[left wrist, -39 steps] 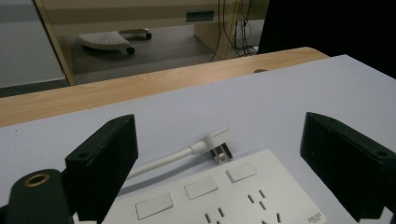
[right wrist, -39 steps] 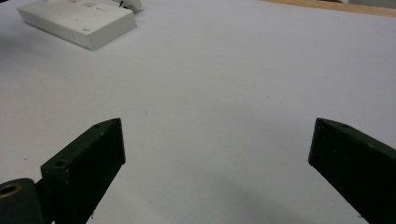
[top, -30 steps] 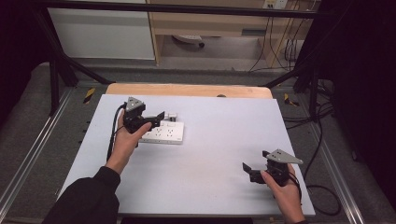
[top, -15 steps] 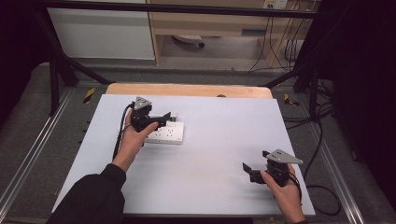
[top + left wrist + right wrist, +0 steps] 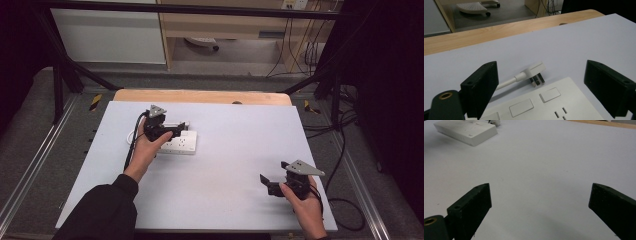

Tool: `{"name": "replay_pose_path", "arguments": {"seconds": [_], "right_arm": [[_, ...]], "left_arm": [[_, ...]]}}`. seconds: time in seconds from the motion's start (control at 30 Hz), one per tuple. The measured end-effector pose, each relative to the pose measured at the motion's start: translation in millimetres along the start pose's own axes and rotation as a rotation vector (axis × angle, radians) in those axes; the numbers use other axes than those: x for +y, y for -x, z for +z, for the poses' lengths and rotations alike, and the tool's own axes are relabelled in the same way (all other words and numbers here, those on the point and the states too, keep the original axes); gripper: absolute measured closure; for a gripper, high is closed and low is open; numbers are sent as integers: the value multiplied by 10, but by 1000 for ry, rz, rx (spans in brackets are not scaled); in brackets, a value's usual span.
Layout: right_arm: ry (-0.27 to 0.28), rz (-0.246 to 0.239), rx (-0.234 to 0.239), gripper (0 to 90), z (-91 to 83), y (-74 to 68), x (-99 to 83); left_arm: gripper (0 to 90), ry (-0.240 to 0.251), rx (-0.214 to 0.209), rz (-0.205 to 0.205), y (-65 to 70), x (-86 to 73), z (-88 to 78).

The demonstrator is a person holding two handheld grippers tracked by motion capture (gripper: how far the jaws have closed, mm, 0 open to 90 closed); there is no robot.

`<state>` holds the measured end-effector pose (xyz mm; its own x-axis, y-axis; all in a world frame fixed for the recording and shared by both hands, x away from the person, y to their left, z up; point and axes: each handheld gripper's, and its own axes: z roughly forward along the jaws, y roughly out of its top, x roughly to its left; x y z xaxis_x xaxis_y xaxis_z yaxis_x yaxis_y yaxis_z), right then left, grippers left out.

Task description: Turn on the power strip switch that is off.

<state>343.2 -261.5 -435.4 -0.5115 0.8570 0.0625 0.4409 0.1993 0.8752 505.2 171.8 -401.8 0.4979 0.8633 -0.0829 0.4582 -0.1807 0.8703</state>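
Observation:
A white power strip [image 5: 180, 144] lies flat on the white table [image 5: 235, 150], left of centre. My left gripper [image 5: 181, 128] hovers over its far left part, open, jaws wide apart and holding nothing. In the left gripper view the strip [image 5: 549, 105] shows its sockets and switches. A white plug [image 5: 535, 72] on a white cord lies on the table just beyond the strip, its pins toward the strip. My right gripper [image 5: 265, 182] rests near the front right of the table, open. From the right gripper view the strip [image 5: 466, 130] sits far off at top left.
A wooden strip [image 5: 200, 96] runs along the table's far edge. Black frame bars and cables stand on the floor around the table. A coiled white cord [image 5: 132, 137] lies left of the power strip, by my left hand.
My left gripper has moved right and slightly forward over the power strip. The right gripper has stayed put.

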Motion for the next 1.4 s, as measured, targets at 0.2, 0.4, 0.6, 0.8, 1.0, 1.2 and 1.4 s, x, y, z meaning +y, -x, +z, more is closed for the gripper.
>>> {"name": "replay_pose_path", "arguments": {"seconds": [0.2,0.4,0.6,0.8,1.0,1.2,1.4], "right_arm": [[-1,-1,0,49,1,2,0],[0,-2,0,49,0,3,1],[1,1,1,49,-4,2,2],[1,0,2,49,-5,4,2],[1,1,2,49,-7,5,2],[2,-1,1,49,-7,5,2],[1,2,2,49,-7,6,3]], "left_arm": [[144,-18,-6,7,8,-13,37],[225,-27,-9,18,38,-17,68],[273,-35,-16,20,61,-24,95],[333,-42,-28,33,91,-20,114],[399,-53,-43,33,109,-30,142],[461,-60,-50,31,119,-36,159],[543,-51,-87,-18,119,-24,162]]}}
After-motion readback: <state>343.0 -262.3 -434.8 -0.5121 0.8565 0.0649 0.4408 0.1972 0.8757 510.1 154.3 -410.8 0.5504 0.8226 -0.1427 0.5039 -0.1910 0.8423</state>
